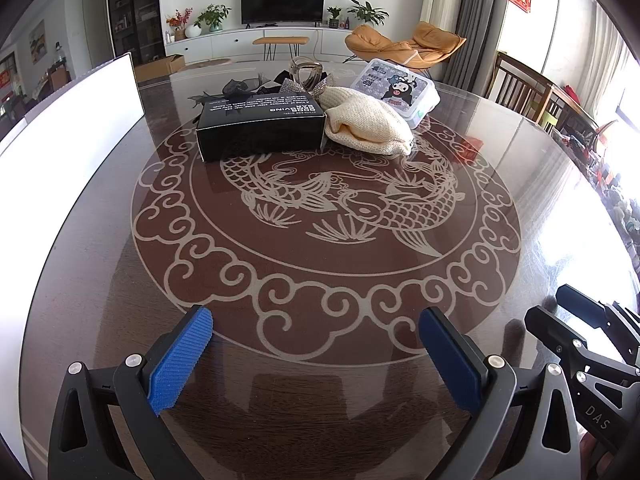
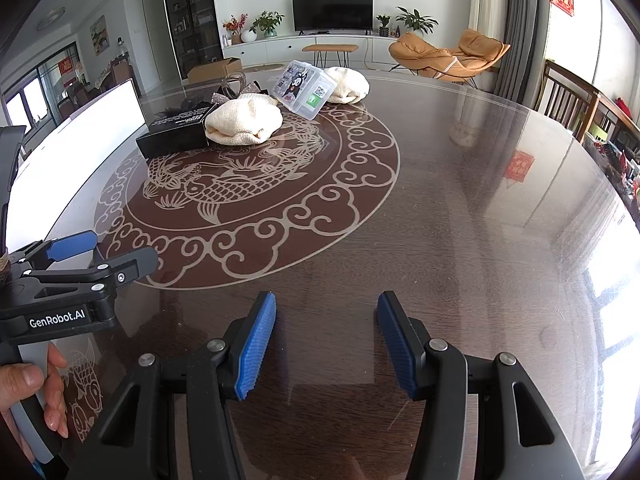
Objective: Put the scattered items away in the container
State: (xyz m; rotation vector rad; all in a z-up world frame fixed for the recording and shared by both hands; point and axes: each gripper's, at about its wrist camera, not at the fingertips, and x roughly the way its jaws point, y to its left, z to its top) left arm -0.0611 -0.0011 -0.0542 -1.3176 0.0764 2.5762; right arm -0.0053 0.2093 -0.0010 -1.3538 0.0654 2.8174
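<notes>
A black box (image 1: 260, 128) (image 2: 176, 132), a cream knitted bundle (image 1: 366, 126) (image 2: 244, 124), a clear plastic case with a cartoon label (image 1: 396, 90) (image 2: 306, 88), a second cream bundle (image 2: 348, 85), a glass ornament (image 1: 306, 74) (image 2: 234, 82) and dark and glittery bows (image 1: 240, 88) lie clustered at the table's far side. A white container (image 1: 68, 120) (image 2: 76, 148) stands at the left. My left gripper (image 1: 316, 354) is open and empty near the front edge. My right gripper (image 2: 326, 344) is open and empty, to the left gripper's right.
The round dark table (image 1: 320, 280) has a glossy top with a fish pattern. Wooden chairs (image 2: 576, 100) stand at the right edge. An orange lounge chair (image 1: 404, 46) and a TV cabinet are behind the table.
</notes>
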